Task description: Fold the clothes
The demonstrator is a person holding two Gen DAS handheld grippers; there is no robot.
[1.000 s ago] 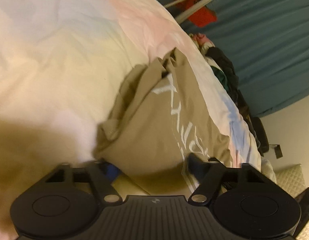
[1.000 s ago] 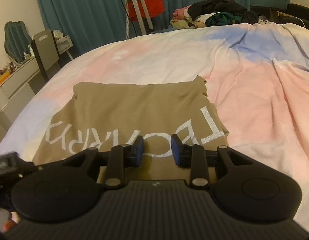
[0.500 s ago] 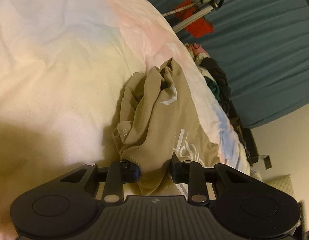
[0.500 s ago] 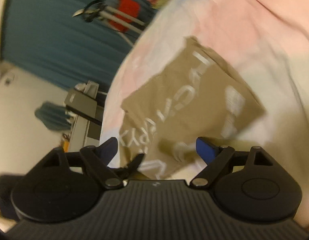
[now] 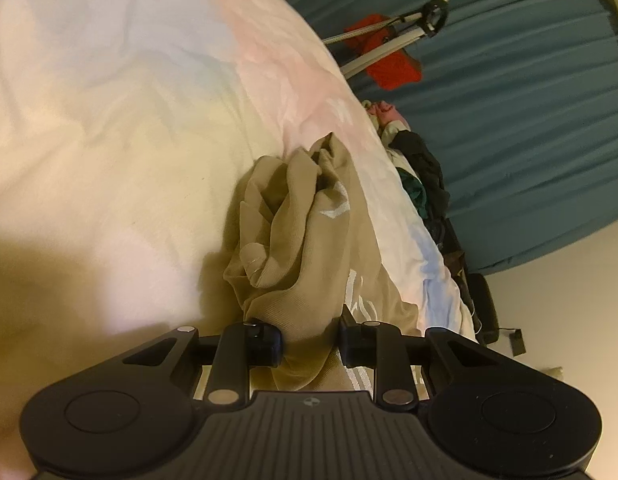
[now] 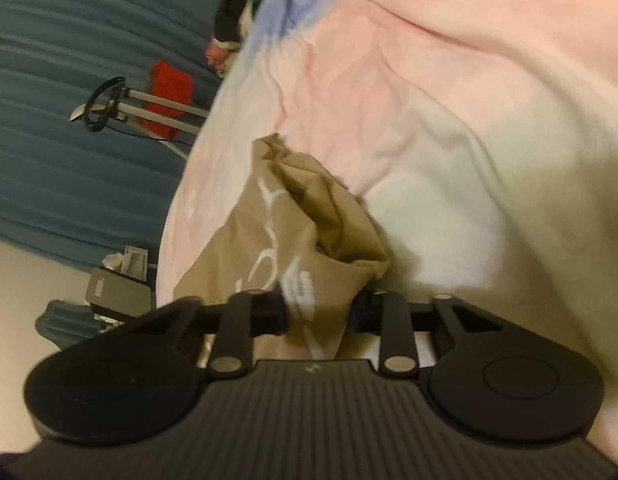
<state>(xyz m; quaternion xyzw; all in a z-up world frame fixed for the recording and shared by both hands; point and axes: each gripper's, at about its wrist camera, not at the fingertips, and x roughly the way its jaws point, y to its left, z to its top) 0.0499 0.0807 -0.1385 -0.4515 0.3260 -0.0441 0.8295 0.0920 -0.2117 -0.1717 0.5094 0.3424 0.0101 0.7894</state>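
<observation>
A tan T-shirt with white lettering lies bunched on a pastel bedspread. My left gripper is shut on a thick fold of the shirt's near edge. In the right wrist view the same tan T-shirt hangs crumpled ahead, and my right gripper is shut on another bunched part of it. Both cameras are tilted sideways. The shirt's far end rests on the bedspread.
A pile of dark and coloured clothes lies at the bed's far edge. A tripod stand with a red item stands before teal curtains. A grey desk stands beside the bed.
The flat shirt has been gathered into a bunch. Both grippers opened, then closed on its edge and tilted sideways, lifting the near part off the bed.
</observation>
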